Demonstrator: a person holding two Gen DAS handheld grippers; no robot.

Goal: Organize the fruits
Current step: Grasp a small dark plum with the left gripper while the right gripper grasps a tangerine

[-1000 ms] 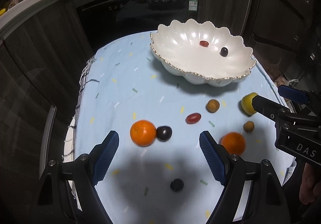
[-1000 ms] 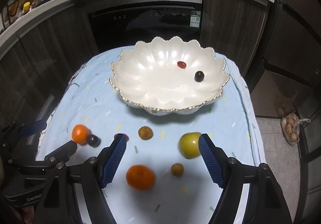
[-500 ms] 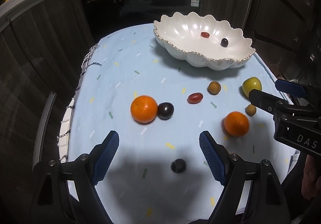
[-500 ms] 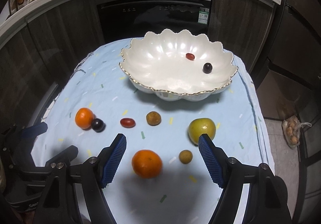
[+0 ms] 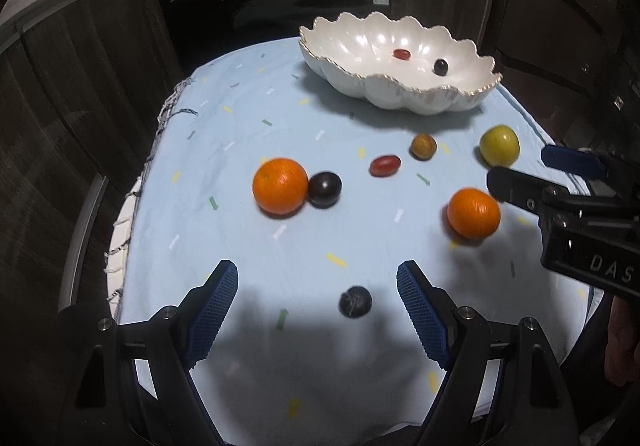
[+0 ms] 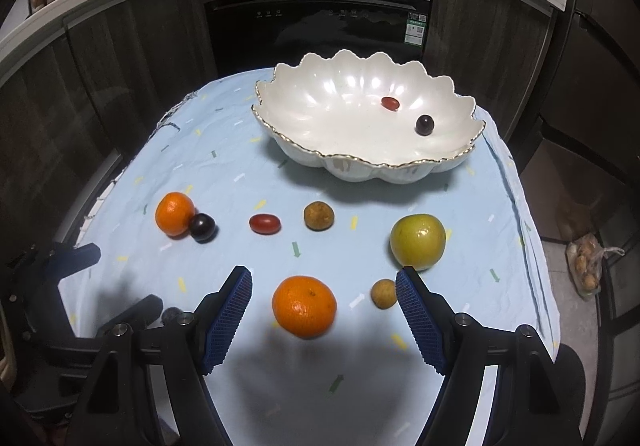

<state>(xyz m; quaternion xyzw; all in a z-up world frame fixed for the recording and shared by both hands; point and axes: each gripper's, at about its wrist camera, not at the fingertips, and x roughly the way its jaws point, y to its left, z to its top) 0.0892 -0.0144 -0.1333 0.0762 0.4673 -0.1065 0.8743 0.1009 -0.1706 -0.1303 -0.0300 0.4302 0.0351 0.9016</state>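
crowding near cloth edge (image 6: 532, 246): green fruit (image 6: 417, 241); bare cloth left of bowl (image 6: 320, 126).

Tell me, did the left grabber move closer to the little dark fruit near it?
Yes. The left gripper has come down toward the small dark fruit, which sat below its fingertips earlier and now lies between them on the blue tablecloth.

Glossy bowl (image 6: 320, 118), matt cloth (image 6: 240, 182)
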